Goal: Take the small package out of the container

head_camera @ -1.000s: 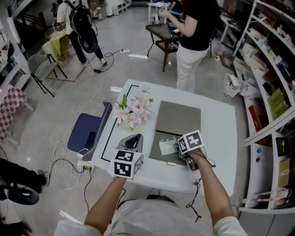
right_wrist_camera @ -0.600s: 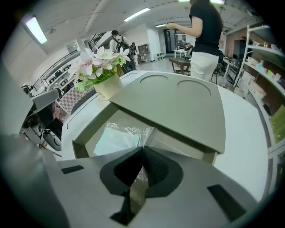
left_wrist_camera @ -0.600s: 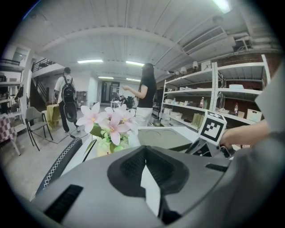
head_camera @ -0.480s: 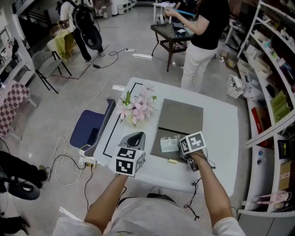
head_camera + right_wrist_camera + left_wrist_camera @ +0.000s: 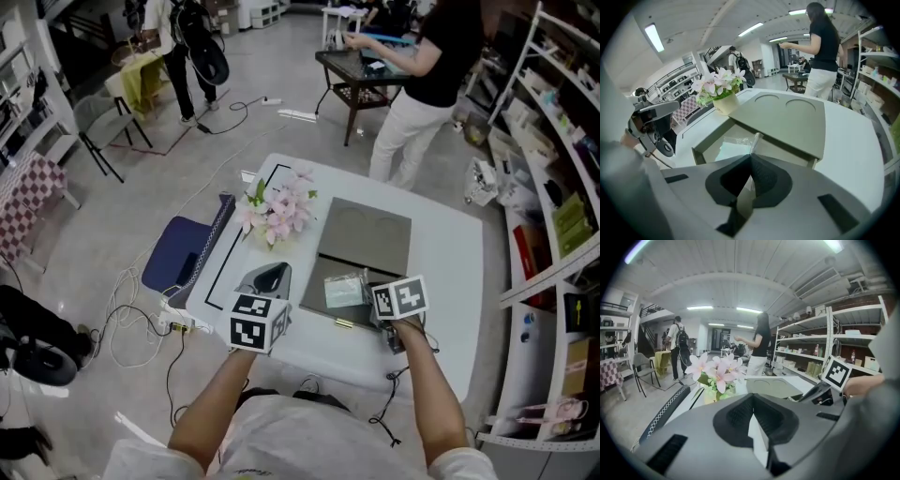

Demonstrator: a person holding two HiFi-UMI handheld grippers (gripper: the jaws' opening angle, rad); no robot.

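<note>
jaws of the right gripper are pressed together on a clear edge flap of the small package, which lies inside the open grey-green container on the white table. left gripper is at the table's front left edge, jaws closed with nothing between them, pink flowers beyond it.

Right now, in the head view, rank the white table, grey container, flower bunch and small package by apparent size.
1. white table
2. grey container, lid flipped open
3. flower bunch
4. small package
All share the tabletop, so nearness hardly matters.
</note>
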